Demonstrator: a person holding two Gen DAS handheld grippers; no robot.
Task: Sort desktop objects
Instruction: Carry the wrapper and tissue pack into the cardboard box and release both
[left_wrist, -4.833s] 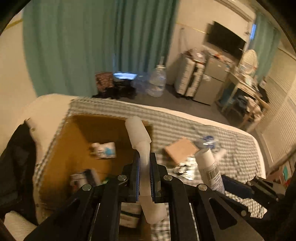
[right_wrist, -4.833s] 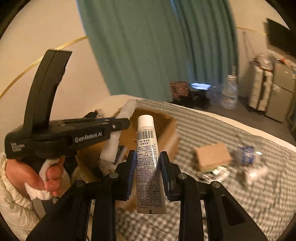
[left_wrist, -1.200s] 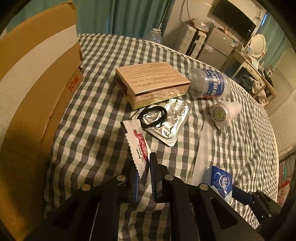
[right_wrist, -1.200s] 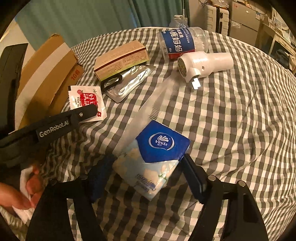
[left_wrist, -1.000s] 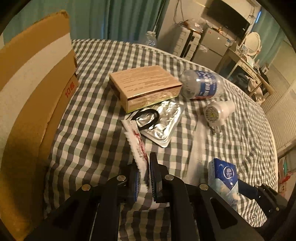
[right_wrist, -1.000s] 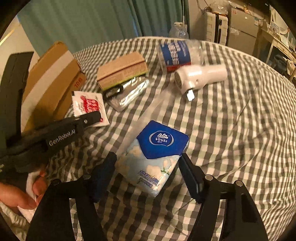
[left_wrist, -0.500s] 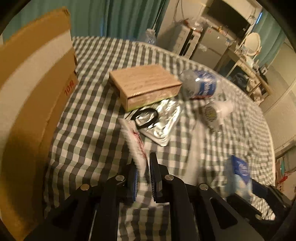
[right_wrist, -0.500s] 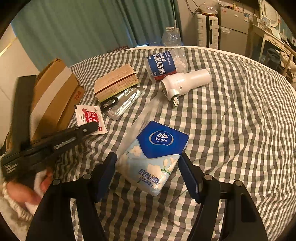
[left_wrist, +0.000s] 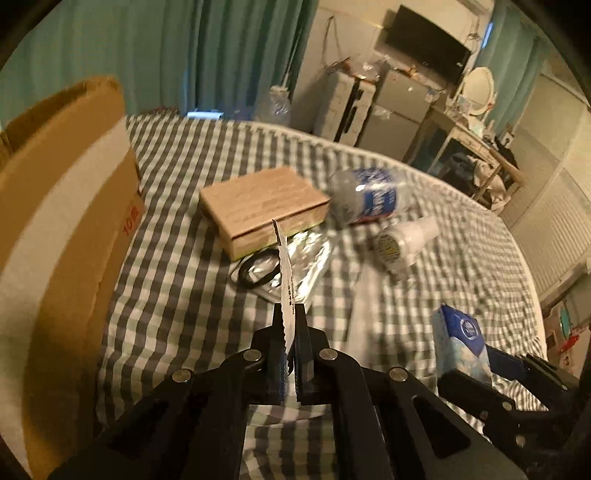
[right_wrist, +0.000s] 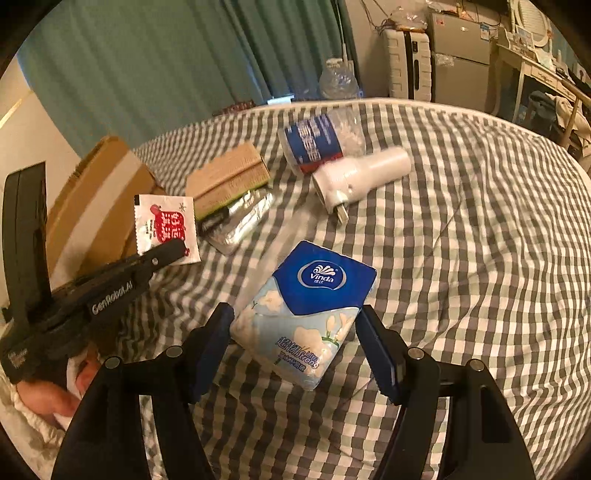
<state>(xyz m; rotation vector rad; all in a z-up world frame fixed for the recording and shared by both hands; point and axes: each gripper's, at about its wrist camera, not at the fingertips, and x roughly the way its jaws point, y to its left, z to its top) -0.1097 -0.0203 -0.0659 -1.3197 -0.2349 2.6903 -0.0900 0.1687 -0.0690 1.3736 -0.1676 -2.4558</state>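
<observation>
Both grippers had risen off the checkered bedcover (right_wrist: 480, 221) since the frames of a second before, each carrying its item up. At the left gripper (left_wrist: 290, 328) the jaws were pressed together on the lower edge of the red-and-white sachet (right_wrist: 166, 227), so it stood up thin and edge-on in the left wrist view; such a flat packet probably can be lifted only by a pinch at its edge. At the right gripper (right_wrist: 295, 328) the jaws were spread wide and clamped on the sides of the Vinda tissue pack (right_wrist: 306, 306), which hung tilted and clear of the cover. Near the sachet waited the open cardboard box (left_wrist: 62, 236), likely the place where the sorted things go. Farther out, a tan carton (left_wrist: 262, 206), a foil blister pack (left_wrist: 303, 258) with a black ring (left_wrist: 258, 269) on it, a water bottle (right_wrist: 317, 142) and a white device (right_wrist: 362, 175) remained on the bed. Motion blur made the print on the carton unreadable, and the inside of the box was not visible.
</observation>
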